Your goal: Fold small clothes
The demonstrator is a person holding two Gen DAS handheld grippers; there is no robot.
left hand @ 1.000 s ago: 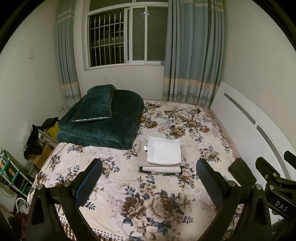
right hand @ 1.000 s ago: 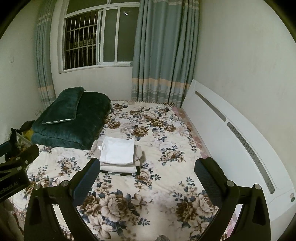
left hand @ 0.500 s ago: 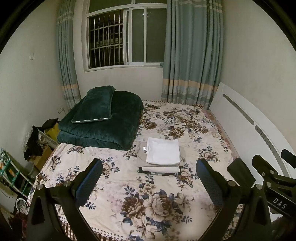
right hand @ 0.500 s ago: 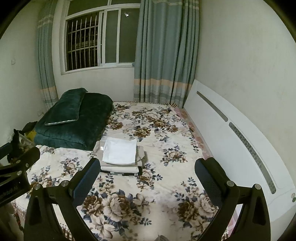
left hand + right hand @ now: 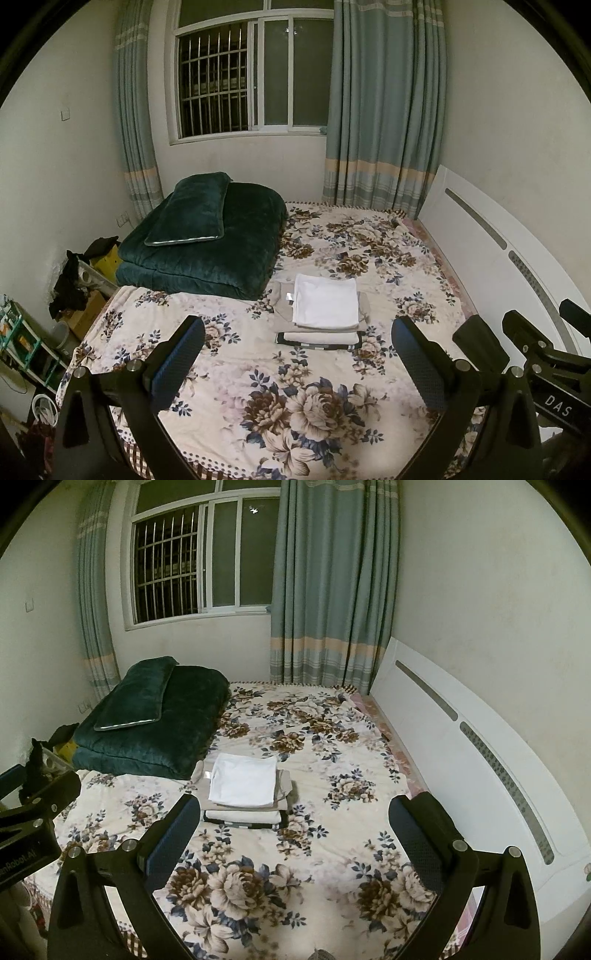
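Observation:
A stack of folded small clothes (image 5: 325, 314) lies in the middle of the floral bedspread (image 5: 295, 398); it also shows in the right wrist view (image 5: 243, 790). A white piece is on top, beige pieces under it, a dark-edged piece at the bottom. My left gripper (image 5: 297, 360) is open and empty, held well above and short of the stack. My right gripper (image 5: 295, 840) is open and empty, also back from the stack. The right gripper's body (image 5: 546, 369) shows at the right of the left wrist view.
A folded dark green quilt (image 5: 214, 254) with a green pillow (image 5: 192, 210) lies at the bed's far left. A white headboard (image 5: 480, 760) runs along the right. Clutter and boxes (image 5: 77, 288) stand on the floor at the left. Window and curtains are behind.
Both grippers have drawn back and up a little from the bed; the stack looks slightly farther away. Nothing on the bed has moved.

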